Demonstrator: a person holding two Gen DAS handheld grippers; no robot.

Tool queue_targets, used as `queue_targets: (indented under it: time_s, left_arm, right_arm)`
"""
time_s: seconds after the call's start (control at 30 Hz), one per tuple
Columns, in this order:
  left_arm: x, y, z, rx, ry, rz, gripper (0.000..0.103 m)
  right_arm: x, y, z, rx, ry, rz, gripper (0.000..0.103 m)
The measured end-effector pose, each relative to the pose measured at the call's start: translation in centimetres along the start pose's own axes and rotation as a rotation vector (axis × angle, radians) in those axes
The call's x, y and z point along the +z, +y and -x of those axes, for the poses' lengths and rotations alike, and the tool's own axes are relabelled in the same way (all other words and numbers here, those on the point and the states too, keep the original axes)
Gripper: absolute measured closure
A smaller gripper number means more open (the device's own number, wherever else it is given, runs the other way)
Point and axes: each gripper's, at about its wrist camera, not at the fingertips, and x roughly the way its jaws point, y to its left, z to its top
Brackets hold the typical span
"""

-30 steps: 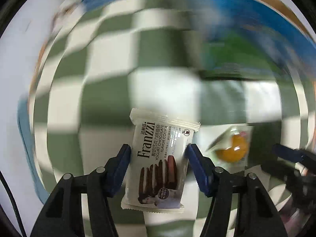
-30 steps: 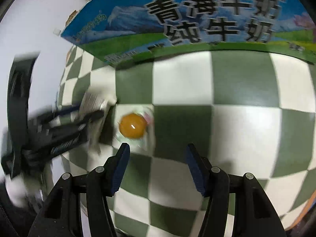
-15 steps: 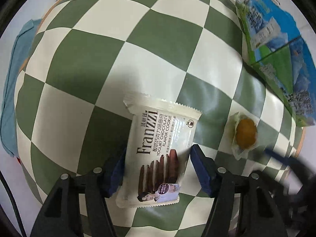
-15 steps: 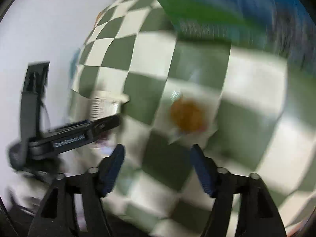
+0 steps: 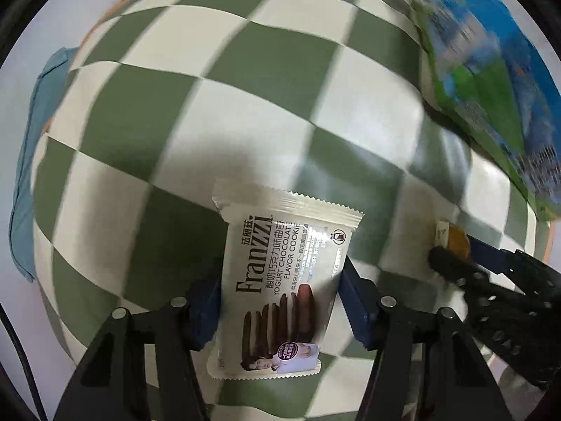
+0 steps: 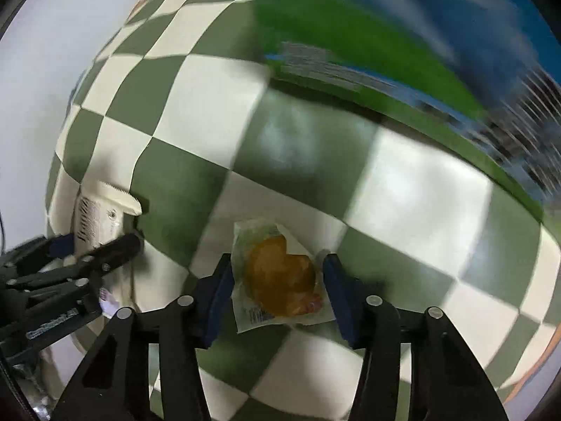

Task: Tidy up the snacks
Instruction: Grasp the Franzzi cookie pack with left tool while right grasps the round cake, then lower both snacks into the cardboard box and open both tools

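Note:
My left gripper (image 5: 282,305) points down at the green-and-white checked cloth (image 5: 245,70). A cream Franzzi cookie pack (image 5: 280,280) stands between its jaws, which are closing, and both blue pads press its sides. To the right, a yellow pastry in a clear wrapper (image 6: 280,273) lies on the cloth. My right gripper (image 6: 277,289) has closed on it, its pads against the wrapper's two edges. The left wrist view shows that gripper (image 5: 455,259) and the pastry (image 5: 457,242) at the right edge. The right wrist view shows the left gripper (image 6: 105,245) and the cookie pack (image 6: 98,217) at the left.
A large blue-and-green milk carton box (image 6: 385,35) lies along the cloth's far right side, and its image (image 5: 491,87) is blurred. A blue cloth (image 5: 31,140) hangs past the table's left edge. White floor or wall lies beyond the table.
The right gripper came down over the yellow pastry and closed around it. The left gripper, still on the cookie pack, slid across the cloth and rolled; the box is now at the right.

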Motion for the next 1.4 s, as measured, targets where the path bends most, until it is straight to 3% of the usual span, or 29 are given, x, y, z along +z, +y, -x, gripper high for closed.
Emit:
queue_targets:
  time_s: [0.13, 0.3, 0.43, 0.57, 0.73, 0.83, 0.93, 1.0, 1.07, 1.17, 1.3, 1.4]
  left_arm:
    - [-2.1, -2.9, -1.0, -0.032, 0.043, -0.049, 0.045]
    - [-3.0, -4.8, -2.3, 0.042, 0.047, -0.117, 0.045]
    - [-2.2, -5.7, -1.4, 0.05, 0.032, -0.13, 0.046]
    - [-1.3, -8.4, 0.6, 0.01, -0.004, -0.126, 0.047]
    - [-0.6, -11.3, 7.9, -0.122, -0.112, -0.158, 0.047]
    - [2.0, -14.7, 12.1, -0.201, -0.178, -0.219, 0.047]
    - [7.4, -18.1, 14.4, -0.259, -0.214, -0.286, 0.047]
    - [11.0, -20.4, 14.9, -0.263, -0.227, -0.325, 0.047]
    - [13.7, -23.3, 15.2, -0.221, -0.247, -0.383, 0.046]
    - [17.5, -26.5, 13.1, -0.174, -0.218, -0.426, 0.046]
    - [22.7, -29.5, 8.4, -0.123, -0.11, -0.434, 0.046]
    - [24.5, -30.4, 5.7, -0.105, -0.058, -0.424, 0.046]
  right_arm:
    - [-2.4, -2.1, 2.0, -0.054, -0.021, -0.008, 0.055]
    - [-4.2, -4.5, 0.8, 0.002, 0.003, -0.08, 0.055]
    - [-3.9, -4.2, 0.2, -0.029, -0.016, -0.066, 0.055]
    - [-4.0, -5.2, 2.4, 0.007, -0.072, -0.098, 0.055]
    - [-4.5, -6.2, 8.0, 0.07, -0.178, -0.138, 0.055]
    - [-4.9, -7.7, 13.3, 0.106, -0.258, -0.159, 0.056]
    - [-5.8, -10.5, 18.9, 0.114, -0.338, -0.173, 0.056]
    - [-4.7, -11.5, 20.6, 0.118, -0.381, -0.196, 0.056]
    - [-2.5, -12.9, 22.0, 0.09, -0.424, -0.219, 0.055]
    - [1.2, -15.3, 22.6, 0.034, -0.45, -0.255, 0.055]
    - [5.8, -20.4, 21.7, 0.006, -0.397, -0.318, 0.055]
    - [8.7, -23.1, 19.6, -0.019, -0.339, -0.346, 0.055]
